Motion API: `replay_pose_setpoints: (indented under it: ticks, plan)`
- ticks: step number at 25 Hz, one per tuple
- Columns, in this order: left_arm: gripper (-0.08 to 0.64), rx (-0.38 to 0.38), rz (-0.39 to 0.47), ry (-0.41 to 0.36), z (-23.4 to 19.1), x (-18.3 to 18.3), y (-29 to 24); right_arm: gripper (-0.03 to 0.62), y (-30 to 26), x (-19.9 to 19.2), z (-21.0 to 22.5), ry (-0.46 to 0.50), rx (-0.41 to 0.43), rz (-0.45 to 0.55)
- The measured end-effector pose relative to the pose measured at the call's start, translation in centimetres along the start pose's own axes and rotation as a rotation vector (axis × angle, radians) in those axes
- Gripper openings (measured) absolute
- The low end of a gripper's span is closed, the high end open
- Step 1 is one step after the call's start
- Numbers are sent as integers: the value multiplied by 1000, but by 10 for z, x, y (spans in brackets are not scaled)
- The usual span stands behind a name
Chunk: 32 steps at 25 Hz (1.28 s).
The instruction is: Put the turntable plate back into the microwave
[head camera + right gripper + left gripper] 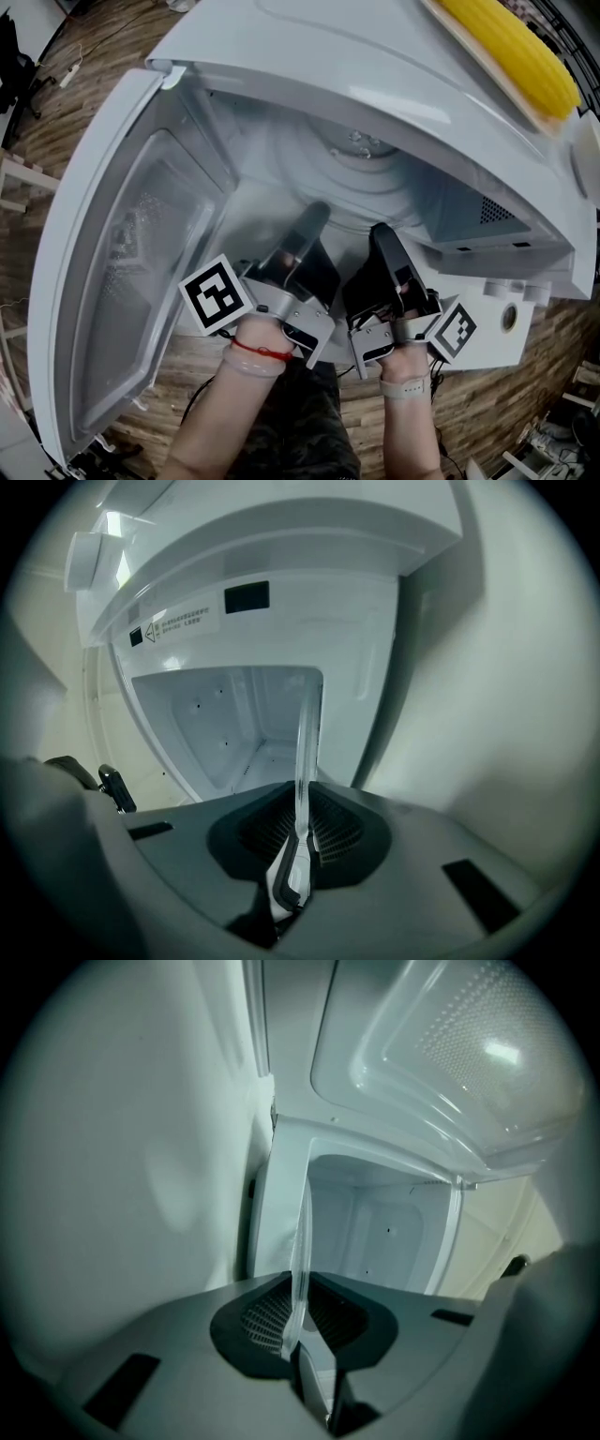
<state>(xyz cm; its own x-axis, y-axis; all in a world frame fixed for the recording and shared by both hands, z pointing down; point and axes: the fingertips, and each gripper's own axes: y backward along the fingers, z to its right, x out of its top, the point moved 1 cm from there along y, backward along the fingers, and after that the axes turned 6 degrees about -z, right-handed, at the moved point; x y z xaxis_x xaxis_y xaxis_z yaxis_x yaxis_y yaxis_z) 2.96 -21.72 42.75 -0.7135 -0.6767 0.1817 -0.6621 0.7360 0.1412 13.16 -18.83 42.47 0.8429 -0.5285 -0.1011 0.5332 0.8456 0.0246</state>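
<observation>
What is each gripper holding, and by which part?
The left gripper and the right gripper each clamp the glass turntable plate by its rim.

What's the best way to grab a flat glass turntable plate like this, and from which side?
Probably the thin rim of the turntable plate, from the open front of the microwave, as the left gripper and right gripper pinch it: a flat, handleless disc offers little else.

A white cord (67, 73) lies on the wooden plank floor (112, 56).
</observation>
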Motion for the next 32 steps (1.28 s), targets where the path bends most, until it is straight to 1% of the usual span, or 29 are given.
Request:
replay_pose_setpoints:
  ticks: [12,17,28,30,32]
  plan:
    - [57,10,21,-2,0,5,-4,55,-5,1,1,-20,11,20]
    - [57,15,7,-30,2,3,-2,55,-4,1,2,-41,10,38]
    - [58,5,-9,-31,4,-5,7,55,-4,1,3,-41,13,56]
    - [57,19,-20,-56,4,-7,8,55,-4,1,3,-41,13,61]
    - [57,43,-42,-104,4,-9,8,55,-4,1,2,-42,10,65]
